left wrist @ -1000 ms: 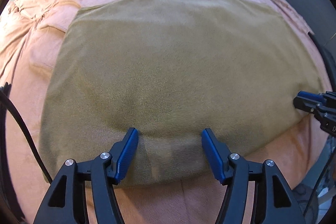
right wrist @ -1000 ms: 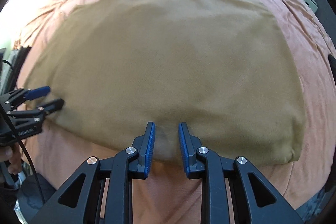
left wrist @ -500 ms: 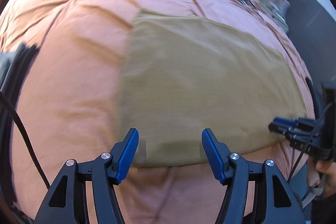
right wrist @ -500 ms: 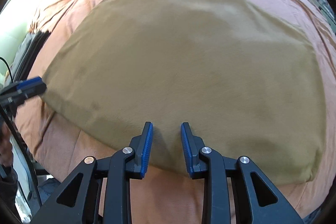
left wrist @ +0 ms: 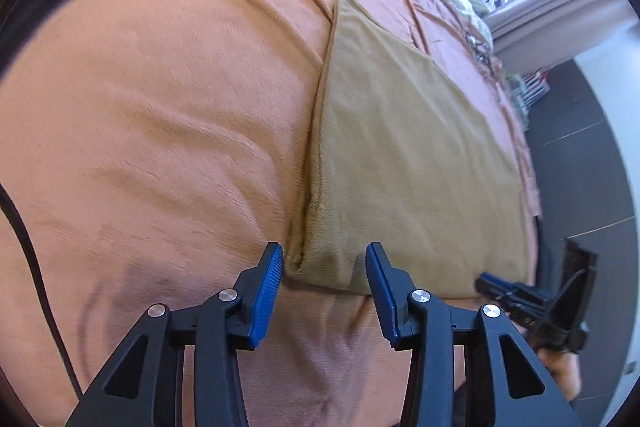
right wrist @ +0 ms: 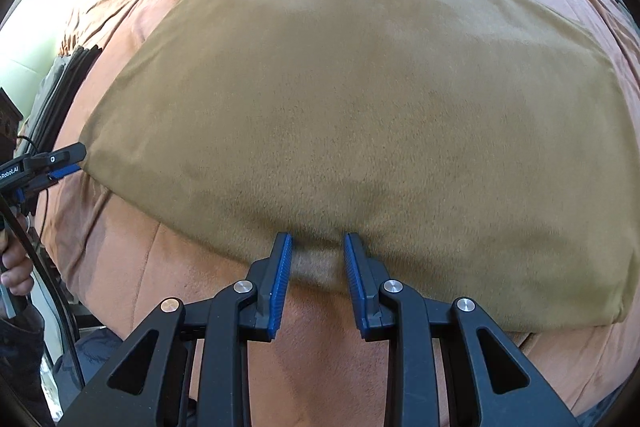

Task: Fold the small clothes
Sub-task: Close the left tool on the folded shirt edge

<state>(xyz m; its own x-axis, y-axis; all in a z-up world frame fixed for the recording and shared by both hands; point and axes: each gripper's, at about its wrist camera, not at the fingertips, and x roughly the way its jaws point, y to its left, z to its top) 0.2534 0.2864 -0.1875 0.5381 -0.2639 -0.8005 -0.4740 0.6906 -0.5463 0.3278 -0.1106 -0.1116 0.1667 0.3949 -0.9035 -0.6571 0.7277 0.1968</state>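
Claws angled down at tan cloth [right wrist: 360, 107] near edge – left claw [left wrist: 324, 267] closing around corner, right claw [right wrist: 317, 251] narrow, cloth between pads

cloth [right wrist: 380, 107]: I see tan, matt, fuzzy fabric
bedcover [left wrist: 160, 107]: orange, soft, creased textile
pads [right wrist: 280, 279]: blue, ribbed, dull plastic

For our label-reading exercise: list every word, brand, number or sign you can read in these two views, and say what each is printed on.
"aRobot.AI", cut off by the picture edge, in white on the side of the left gripper, seen in the right wrist view.
The tan cloth and orange bedspread bear no text.
Items on the far shelf are too small to read.
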